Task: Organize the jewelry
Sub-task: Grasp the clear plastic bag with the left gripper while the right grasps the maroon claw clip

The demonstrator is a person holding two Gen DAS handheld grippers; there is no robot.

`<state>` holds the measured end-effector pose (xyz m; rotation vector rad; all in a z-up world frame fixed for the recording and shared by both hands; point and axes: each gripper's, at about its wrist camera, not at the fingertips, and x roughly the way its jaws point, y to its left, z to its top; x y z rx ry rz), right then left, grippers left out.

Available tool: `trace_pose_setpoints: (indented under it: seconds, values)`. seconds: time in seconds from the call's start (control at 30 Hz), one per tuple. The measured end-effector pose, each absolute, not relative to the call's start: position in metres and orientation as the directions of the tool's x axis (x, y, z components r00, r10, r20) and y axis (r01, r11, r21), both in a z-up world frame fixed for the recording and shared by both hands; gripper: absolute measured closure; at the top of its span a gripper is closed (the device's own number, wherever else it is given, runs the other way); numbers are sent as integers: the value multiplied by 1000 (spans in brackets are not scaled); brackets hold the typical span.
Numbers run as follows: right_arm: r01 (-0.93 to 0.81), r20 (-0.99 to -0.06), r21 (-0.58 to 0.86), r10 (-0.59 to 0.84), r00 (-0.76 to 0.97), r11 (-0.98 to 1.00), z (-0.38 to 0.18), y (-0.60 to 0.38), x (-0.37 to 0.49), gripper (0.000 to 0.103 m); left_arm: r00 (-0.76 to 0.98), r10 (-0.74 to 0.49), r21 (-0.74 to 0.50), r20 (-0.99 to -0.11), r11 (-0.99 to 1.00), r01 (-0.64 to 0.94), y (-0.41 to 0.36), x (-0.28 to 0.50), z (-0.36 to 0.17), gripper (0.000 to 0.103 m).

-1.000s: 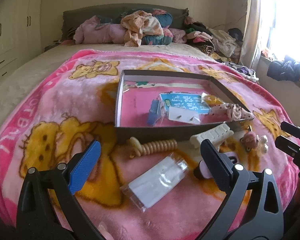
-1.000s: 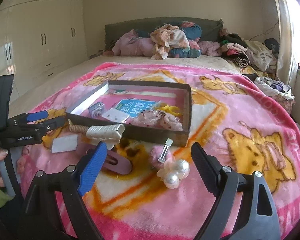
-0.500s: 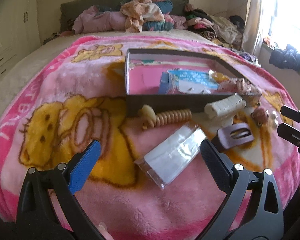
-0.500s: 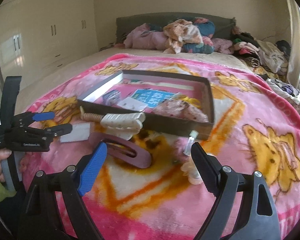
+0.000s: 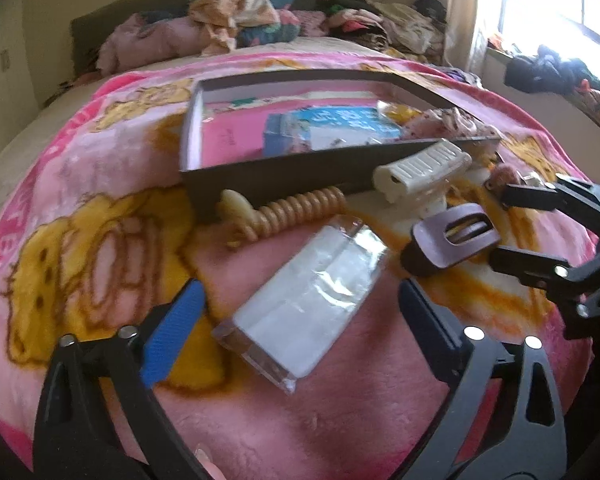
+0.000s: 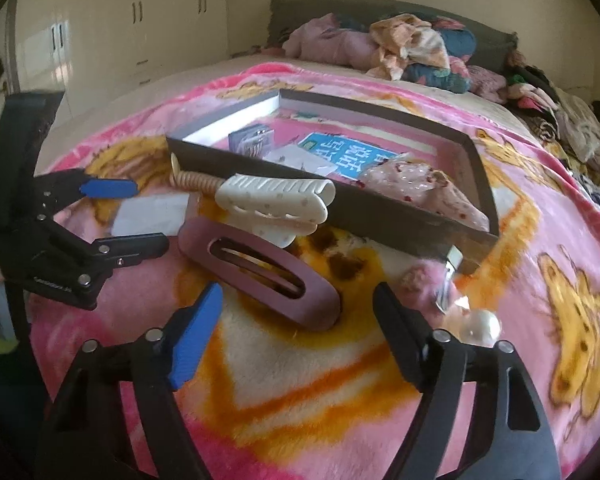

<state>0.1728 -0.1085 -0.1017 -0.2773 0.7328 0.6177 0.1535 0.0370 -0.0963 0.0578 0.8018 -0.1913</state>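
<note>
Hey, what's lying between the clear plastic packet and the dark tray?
A beige spiral hair tie lies on the blanket between the clear plastic packet and the dark tray; left wrist view shows it.

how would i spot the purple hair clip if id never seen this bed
Find the dark shallow box lying on the pink cartoon blanket. Just in front of its near wall, outside it, sit two clips: a white ridged claw clip and, nearer the camera, the purple hair clip. The purple one is the flat, long oval with a slot cut through its middle.
</note>
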Motion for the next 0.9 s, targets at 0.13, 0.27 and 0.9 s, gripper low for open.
trace_pose_setpoints:
  seconds: [0.13,0.27,0.9]
  values:
    - [-639,-715,1,448,537,769,-106,-105,184,32,666,-161,-20,-729,976,215,35,157,-99,34]
    - [-653,-721,24,466,513,757,-106,-101,192,34,656,-175,-27,-734,973,229,34,156,-98,46]
    - [-636,-690,-35,442,574,771,-102,-110,171,94,643,-180,-28,-745,971,238,30,145,-94,70]
